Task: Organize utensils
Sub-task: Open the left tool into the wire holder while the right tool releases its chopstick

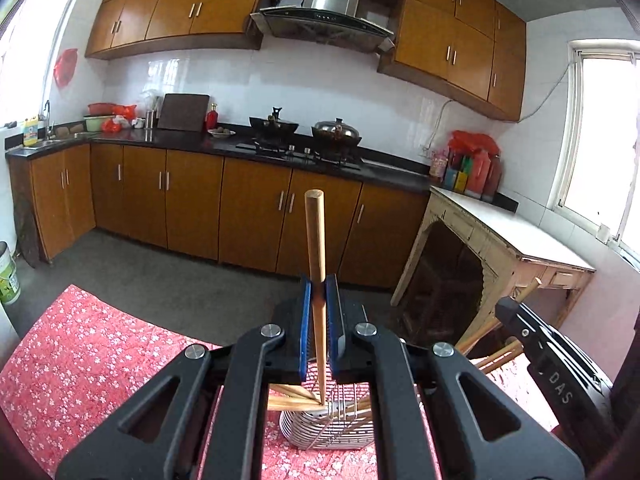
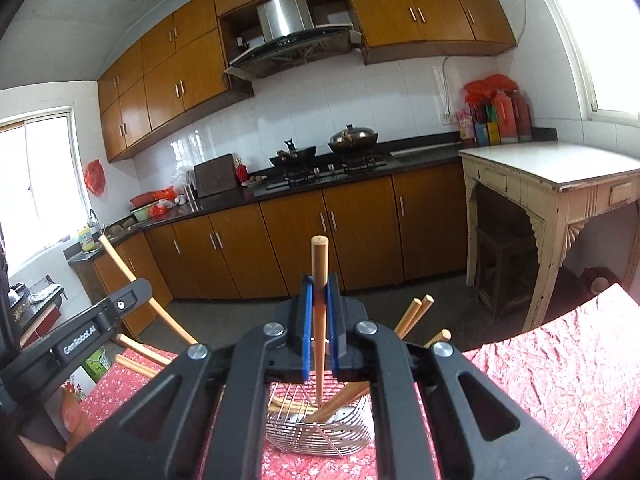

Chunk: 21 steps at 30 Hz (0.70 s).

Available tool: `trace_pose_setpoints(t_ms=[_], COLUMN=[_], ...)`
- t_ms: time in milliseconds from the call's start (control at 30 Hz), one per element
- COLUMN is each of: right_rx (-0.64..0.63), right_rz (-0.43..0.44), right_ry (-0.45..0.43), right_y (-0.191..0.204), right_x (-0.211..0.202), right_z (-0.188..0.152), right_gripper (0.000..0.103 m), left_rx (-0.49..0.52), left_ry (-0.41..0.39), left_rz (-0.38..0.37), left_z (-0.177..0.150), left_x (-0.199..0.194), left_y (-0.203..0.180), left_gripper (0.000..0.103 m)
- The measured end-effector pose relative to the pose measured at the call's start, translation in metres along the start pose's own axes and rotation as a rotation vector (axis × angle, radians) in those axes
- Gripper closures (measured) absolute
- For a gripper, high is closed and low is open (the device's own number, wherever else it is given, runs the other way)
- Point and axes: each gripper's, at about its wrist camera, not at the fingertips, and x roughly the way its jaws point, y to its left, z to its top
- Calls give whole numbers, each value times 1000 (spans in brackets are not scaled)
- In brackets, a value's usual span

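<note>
My left gripper is shut on a wooden chopstick that stands nearly upright, its thin tip down inside a wire utensil basket. Several other chopsticks lean in that basket. My right gripper is shut on another upright chopstick, its tip in the same wire basket among several leaning chopsticks. Each gripper shows at the edge of the other's view: the right gripper on the right, the left gripper on the left.
The basket stands on a table with a red floral cloth. Beyond are brown kitchen cabinets, a dark counter with a stove and pots, and a cream side table on the right. A person's fingers show at lower left.
</note>
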Motion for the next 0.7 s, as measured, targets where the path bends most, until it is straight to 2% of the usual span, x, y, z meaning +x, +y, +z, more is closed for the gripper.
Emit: trace_pose_setpoints(t_ms=[133,333,600,667,700], right_rx=[15,17,22,22,15], right_rz=[-12,-36,-51,-40,-43], right_ry=[32,68,126,130,119], right_y=[-5,-9,-8,-8,-7], right_x=[5,11,20,18,15], right_z=[-5,-9,-18,-18,-18], right_gripper=[95,95,93,80,66], left_rx=[-23,-17,9,21,11], left_ry=[22,44,124,133,131], left_rz=[-7,20,52,57,57], left_z=[-2,-4,-11,-10,-9], left_x=[2,5,19,19,17], left_y=[5,8,8,5,6], left_gripper=[96,95,94,94,94])
